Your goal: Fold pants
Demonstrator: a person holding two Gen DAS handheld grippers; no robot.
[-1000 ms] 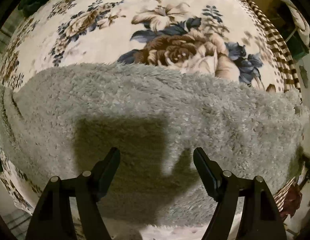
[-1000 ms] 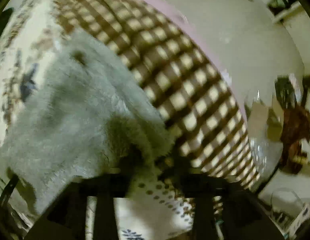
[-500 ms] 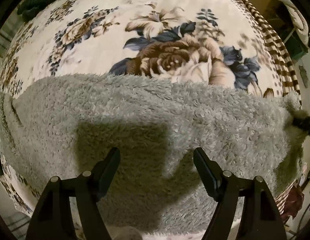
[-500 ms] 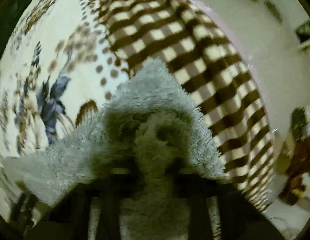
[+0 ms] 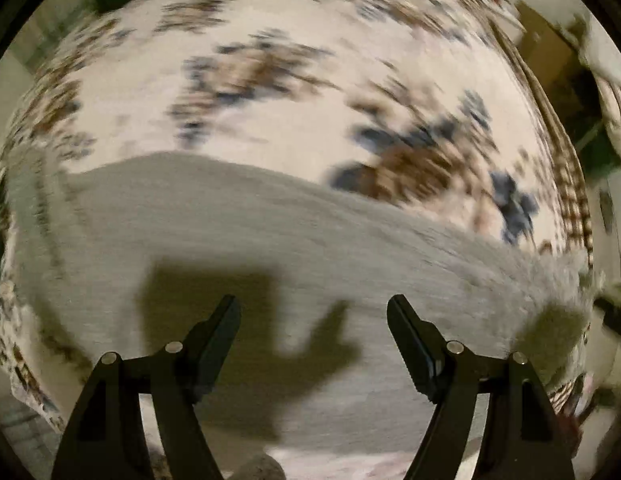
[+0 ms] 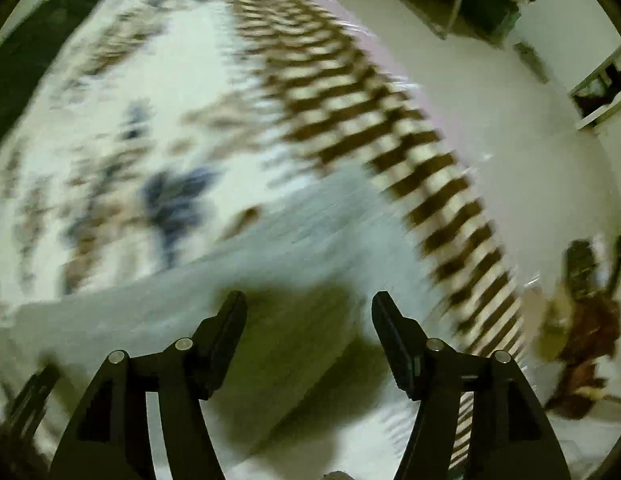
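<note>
Since half a sec ago the right gripper [image 6: 308,312] has let go of the fuzzy grey fleece pants [image 5: 270,260]; both tongs now spread, empty, left gripper [image 5: 312,316] incl. Pants lie flat on the floral cream blanket [image 5: 310,40]. Soft, light, floppy — prob best pinched at an edge/corner.

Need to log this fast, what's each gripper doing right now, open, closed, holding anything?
Left gripper: open, holding nothing, above the grey pants.
Right gripper: open, holding nothing.
</note>
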